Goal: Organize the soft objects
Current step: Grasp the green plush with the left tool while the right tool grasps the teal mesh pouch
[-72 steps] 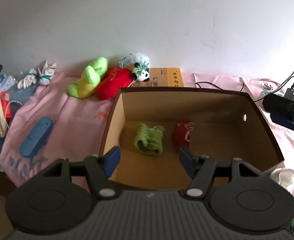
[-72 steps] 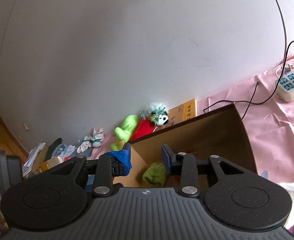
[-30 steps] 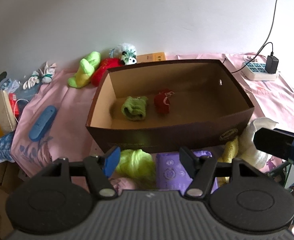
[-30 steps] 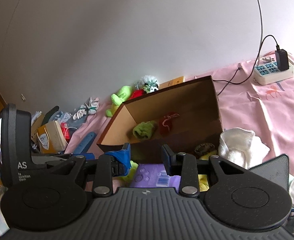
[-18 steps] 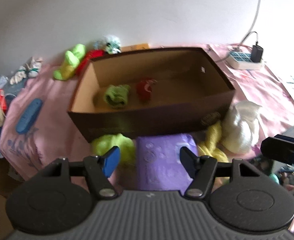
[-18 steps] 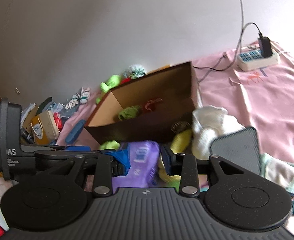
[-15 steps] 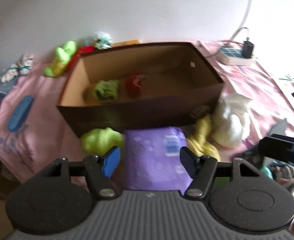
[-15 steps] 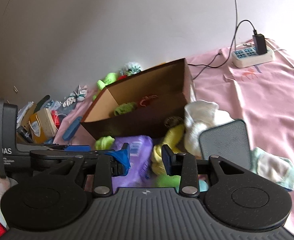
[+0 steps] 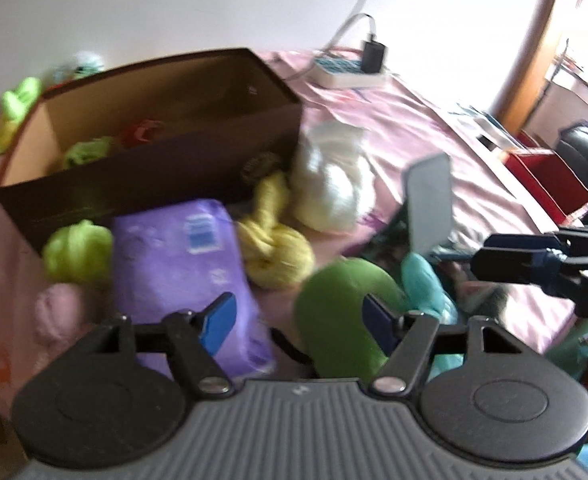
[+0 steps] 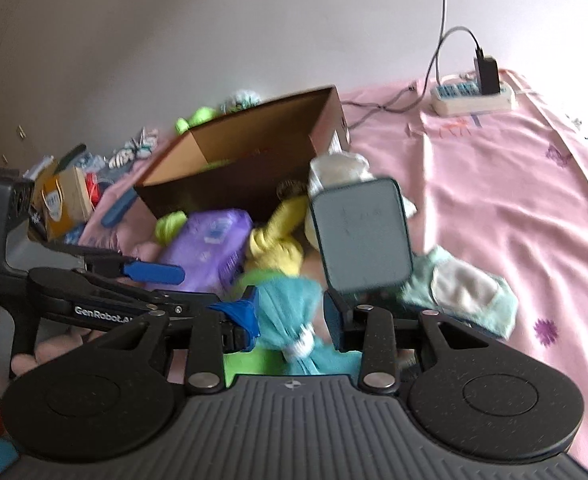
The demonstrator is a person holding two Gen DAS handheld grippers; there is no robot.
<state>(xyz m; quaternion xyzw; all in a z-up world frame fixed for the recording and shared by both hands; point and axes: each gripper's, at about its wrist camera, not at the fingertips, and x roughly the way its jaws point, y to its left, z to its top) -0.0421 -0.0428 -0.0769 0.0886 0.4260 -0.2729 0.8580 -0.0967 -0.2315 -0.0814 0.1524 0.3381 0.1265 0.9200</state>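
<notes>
My left gripper [image 9: 298,320] hangs over a heap of soft things in front of the brown box [image 9: 153,184]. Its jaws are opening, with a green plush [image 9: 334,320] lying under the gap, untouched by the pads. Beside it lie a purple pack [image 9: 177,256], a yellow knotted cloth [image 9: 273,248], a lime ball [image 9: 77,256] and a white bundle [image 9: 330,188]. My right gripper [image 10: 291,314] is open just above a teal cloth [image 10: 289,308] that shows between its fingers. A green item [image 9: 85,152] and a red one [image 9: 141,132] lie in the box.
A grey flat pad [image 10: 362,236] stands up among the heap. A mint and white cloth [image 10: 466,292] lies on the pink sheet [image 10: 514,184] to the right. A power strip [image 10: 474,98] with a plug sits by the wall. Clutter and plush toys [image 10: 197,118] lie left of the box.
Both grippers have drawn back from the box and dipped toward the heap in front of it. The green plush and teal cloth have come into view under the fingers.
</notes>
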